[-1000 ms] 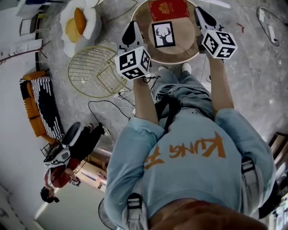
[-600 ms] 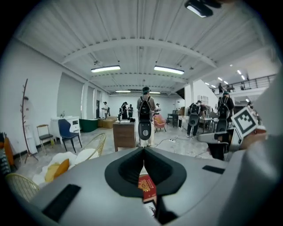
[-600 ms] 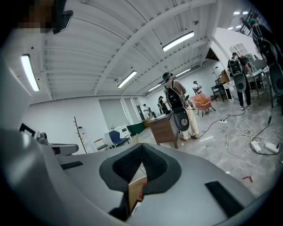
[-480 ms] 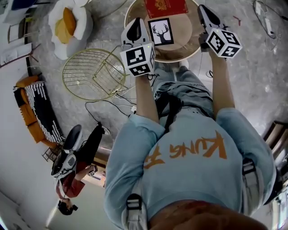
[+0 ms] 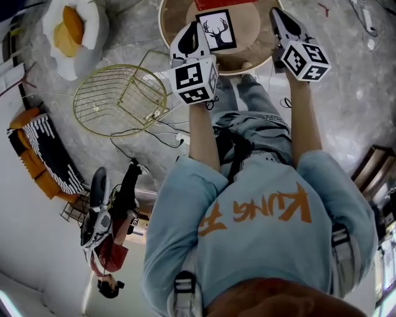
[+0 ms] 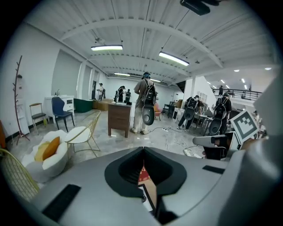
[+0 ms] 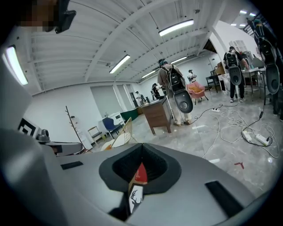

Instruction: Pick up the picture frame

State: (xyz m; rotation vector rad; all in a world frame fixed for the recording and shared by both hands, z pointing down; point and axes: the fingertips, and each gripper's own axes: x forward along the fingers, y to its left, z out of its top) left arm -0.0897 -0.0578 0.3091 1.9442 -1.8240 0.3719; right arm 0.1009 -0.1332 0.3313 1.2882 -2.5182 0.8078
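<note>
While beside picture frame (image 5: 216, 30), left tool (image 5: 190, 40), right tool (image 5: 278, 17) (red book (image 5: 223, 3) beyond)

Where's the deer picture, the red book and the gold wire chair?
picture frame (image 5: 218, 30), head view, on the deer print.
red book (image 5: 226, 3), head view, on its cover at the top edge.
gold wire chair (image 5: 105, 99), head view, on its wire seat.

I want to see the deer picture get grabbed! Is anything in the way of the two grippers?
Nothing visible is. The black-framed deer picture lies uncovered on the round wooden table, with the left gripper and right gripper, both shut, at its two sides. The red book lies past its far edge, out of the way.
</note>
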